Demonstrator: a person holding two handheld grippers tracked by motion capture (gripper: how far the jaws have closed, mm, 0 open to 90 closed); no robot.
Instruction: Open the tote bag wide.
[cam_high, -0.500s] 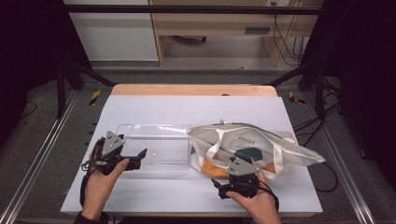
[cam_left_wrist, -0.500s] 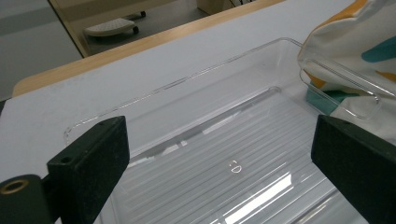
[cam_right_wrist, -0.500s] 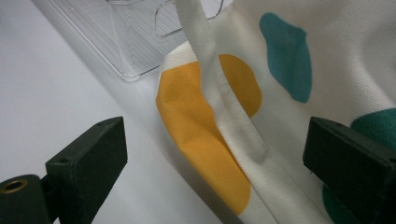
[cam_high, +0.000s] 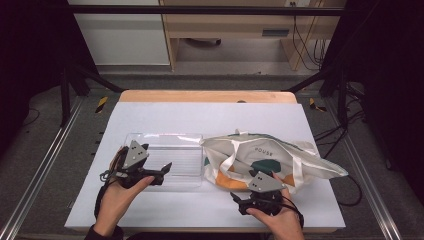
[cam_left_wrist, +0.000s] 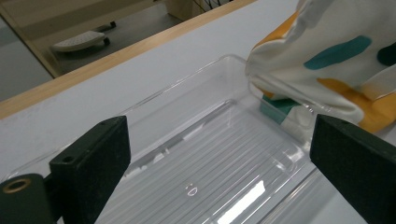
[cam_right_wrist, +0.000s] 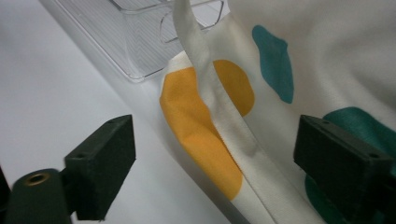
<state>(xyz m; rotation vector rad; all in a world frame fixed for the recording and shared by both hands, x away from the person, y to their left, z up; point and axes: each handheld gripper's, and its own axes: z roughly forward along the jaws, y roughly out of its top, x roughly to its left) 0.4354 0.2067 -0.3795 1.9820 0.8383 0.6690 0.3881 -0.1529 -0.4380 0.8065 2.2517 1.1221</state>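
Note:
A clear plastic tray (cam_high: 165, 150) lies left of centre on the white table, touching a cream tote bag (cam_high: 280, 155) printed with orange and teal patches. My left gripper (cam_high: 161, 171) is at the tray's near edge, pointing right across it. In the left gripper view, this gripper (cam_left_wrist: 219, 140) is open over the ribbed tray floor (cam_left_wrist: 196, 154), with the bag (cam_left_wrist: 327, 56) beyond. My right gripper (cam_high: 250, 194) sits at the bag's near edge. In the right gripper view, my right gripper (cam_right_wrist: 217, 140) is open, and the bag's strap (cam_right_wrist: 219, 107) runs between its jaws, untouched by either.
The table top (cam_high: 210, 117) has a wooden far edge (cam_high: 207, 96). Metal rails run along both sides of the table. Cables trail off the right side, past the bag. A corner of the tray (cam_right_wrist: 140, 37) lies close to the bag's orange patch.

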